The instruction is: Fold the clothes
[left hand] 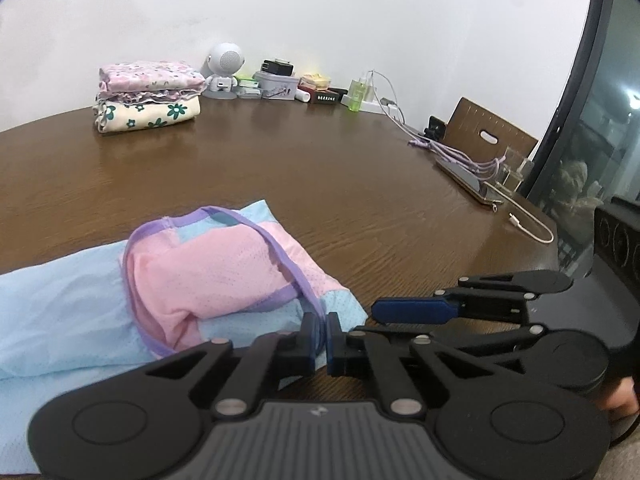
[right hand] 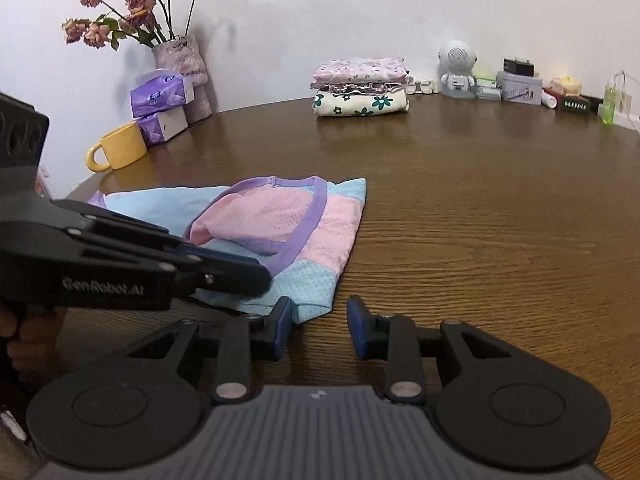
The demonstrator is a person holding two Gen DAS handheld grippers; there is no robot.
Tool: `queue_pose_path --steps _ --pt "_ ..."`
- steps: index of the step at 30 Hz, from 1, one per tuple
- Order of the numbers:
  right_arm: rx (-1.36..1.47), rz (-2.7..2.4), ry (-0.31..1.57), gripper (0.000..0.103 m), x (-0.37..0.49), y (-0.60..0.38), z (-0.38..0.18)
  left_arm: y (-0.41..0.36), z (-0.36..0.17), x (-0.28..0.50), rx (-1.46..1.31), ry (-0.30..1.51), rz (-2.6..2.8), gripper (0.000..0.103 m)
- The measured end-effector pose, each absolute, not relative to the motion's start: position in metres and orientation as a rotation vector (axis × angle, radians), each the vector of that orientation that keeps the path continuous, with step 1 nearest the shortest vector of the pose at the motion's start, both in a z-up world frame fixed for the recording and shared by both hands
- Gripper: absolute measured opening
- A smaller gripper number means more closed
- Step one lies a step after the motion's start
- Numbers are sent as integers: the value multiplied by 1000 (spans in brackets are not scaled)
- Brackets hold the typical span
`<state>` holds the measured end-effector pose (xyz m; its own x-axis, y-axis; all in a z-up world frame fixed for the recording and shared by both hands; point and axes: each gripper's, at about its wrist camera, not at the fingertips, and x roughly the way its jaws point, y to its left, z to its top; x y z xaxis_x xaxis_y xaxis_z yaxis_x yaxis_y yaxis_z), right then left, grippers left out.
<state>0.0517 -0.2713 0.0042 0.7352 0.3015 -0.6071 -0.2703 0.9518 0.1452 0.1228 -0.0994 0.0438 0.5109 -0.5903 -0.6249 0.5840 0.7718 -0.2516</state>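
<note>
The blue and pink mesh top (right hand: 280,236) lies on the near part of the brown table (right hand: 480,220), its body spread flat toward the left and its purple-trimmed neckline (right hand: 312,216) gaping upward, so the pink inner layer shows through the opening. The left gripper (left hand: 320,336) has its two fingers pressed together on the purple trim at the garment's near edge, a hold that, by my reading, fixes that edge so it can be lifted or carried over without the thin fabric sliding. The right gripper (right hand: 318,324) sits low over the wood just beside the top's near blue corner, fingers spread and holding nothing (the left finger is right at the cloth, though I cannot tell if it touches). Both tools point forward across the table, nearly level with its surface, the left one reaching in across the right camera's view. Farther back, near the wall, a stack of folded floral clothes (right hand: 360,88) stands well apart from the top, which suggests where a folded piece belongs. A yellow mug (right hand: 118,148) sits off to the left.
</note>
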Motion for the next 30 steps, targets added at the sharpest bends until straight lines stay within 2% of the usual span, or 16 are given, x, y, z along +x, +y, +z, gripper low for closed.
queue_pose_path --steps 3,7,10,13,15,16,18,20,25,30 --pt "-13 295 672 30 52 -262 5 -99 44 122 -8 754 -706 4" --pt "-54 275 678 15 52 -256 6 -98 42 122 -27 768 -720 7" --pt "-71 271 679 15 51 -253 6 -97 42 122 -39 769 -730 14" --pt "-83 269 677 15 50 -251 6 -101 40 122 -7 774 -728 14" --pt "-90 268 677 15 50 -250 6 -105 37 124 13 784 -720 3" --pt "-99 264 676 15 50 -250 6 -104 36 125 12 786 -718 2" --pt "-119 258 675 14 49 -248 6 -101 36 125 -5 782 -719 1" --pt "-140 250 674 8 48 -247 7 -98 36 125 -19 778 -720 1" --pt "-213 203 673 8 47 -244 7 -94 37 123 -34 766 -725 1" --pt "-106 266 681 11 47 -249 12 -91 39 123 -53 761 -727 1"
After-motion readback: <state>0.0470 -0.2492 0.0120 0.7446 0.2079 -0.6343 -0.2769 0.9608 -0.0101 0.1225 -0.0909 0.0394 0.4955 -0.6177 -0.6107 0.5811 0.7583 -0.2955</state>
